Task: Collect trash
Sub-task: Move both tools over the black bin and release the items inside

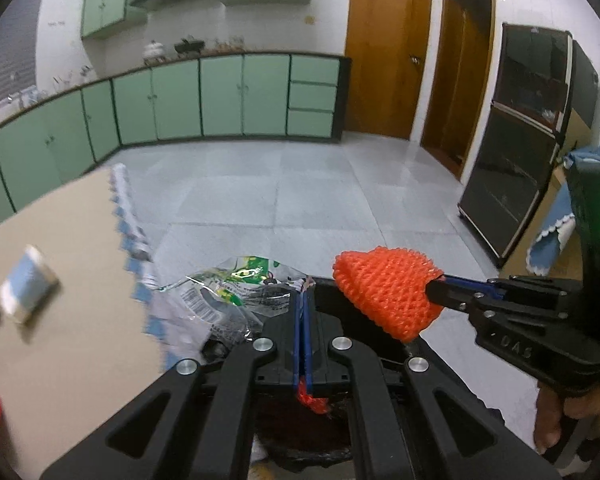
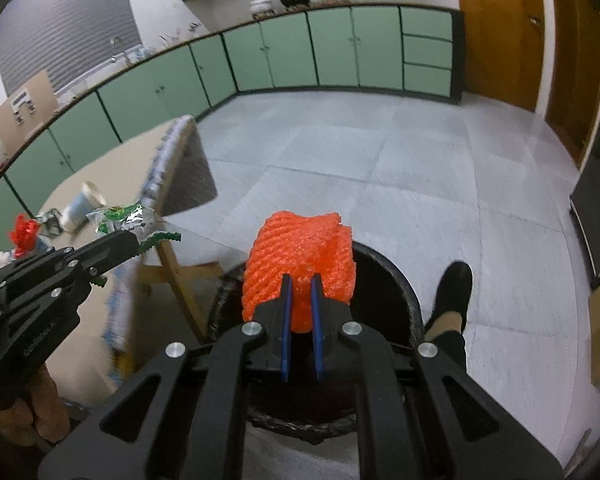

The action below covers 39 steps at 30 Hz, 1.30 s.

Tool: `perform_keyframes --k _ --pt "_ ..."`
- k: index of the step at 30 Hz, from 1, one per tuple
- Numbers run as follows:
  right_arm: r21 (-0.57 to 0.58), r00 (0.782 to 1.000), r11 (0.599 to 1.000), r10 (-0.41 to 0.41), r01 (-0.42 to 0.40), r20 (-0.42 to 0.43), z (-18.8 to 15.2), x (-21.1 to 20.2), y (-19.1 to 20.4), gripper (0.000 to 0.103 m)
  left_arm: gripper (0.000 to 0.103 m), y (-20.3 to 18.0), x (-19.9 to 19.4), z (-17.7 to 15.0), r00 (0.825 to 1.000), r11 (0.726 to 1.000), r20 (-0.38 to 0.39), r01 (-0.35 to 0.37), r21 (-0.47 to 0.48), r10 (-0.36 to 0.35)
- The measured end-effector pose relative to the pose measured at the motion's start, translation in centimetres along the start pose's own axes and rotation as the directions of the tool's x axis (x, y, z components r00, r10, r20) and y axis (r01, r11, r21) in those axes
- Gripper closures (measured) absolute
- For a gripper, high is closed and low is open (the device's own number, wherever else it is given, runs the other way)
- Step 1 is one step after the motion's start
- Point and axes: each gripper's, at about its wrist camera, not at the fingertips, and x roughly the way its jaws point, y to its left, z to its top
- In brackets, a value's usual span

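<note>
We see the desk point(image 2: 100, 168) at left of the right wrist view, a paper cup point(image 2: 82, 204) and scraps lying on it. Low in the centre sits the black-lined bin point(image 2: 396, 280). Above it our right claw point(image 2: 300, 284) is clamped on the orange foam net point(image 2: 300, 248). At left, our left claw point(image 2: 134, 244) pinches a crinkled foil wrapper point(image 1: 236, 292) beside the desk's edge.
</note>
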Motion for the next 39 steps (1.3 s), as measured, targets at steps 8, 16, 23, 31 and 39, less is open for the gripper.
perform_keyframes --k 8,16,23,31,39 --pt "0.042 0.993 0.998 -0.036 0.041 -0.111 -1.4 6.2 -2.7 0.095 0.1 -0.5 5.1 1.1 0.994 0.999 -0.095 0.045 -0.011 -0.046" --pt "0.024 0.985 0.999 -0.043 0.048 -0.167 -2.0 8.3 -2.8 0.081 0.062 0.1 8.1 0.0 0.976 0.999 -0.218 0.01 -0.053 -0.022" --pt "0.021 0.986 0.998 -0.057 0.061 -0.154 -1.9 7.4 -2.9 0.072 0.061 0.7 7.3 -0.9 0.971 0.998 -0.237 -0.018 -0.057 0.004" --pt "0.01 0.995 0.998 -0.058 0.059 -0.086 -0.2 3.2 -1.7 0.066 0.061 1.3 5.3 -0.6 0.977 0.997 -0.21 -0.034 -0.072 0.019" --pt "-0.039 1.0 0.999 -0.02 0.019 -0.004 1.7 -2.9 1.7 0.059 0.04 3.0 -1.2 0.6 0.989 0.987 -0.114 -0.11 -0.114 0.097"
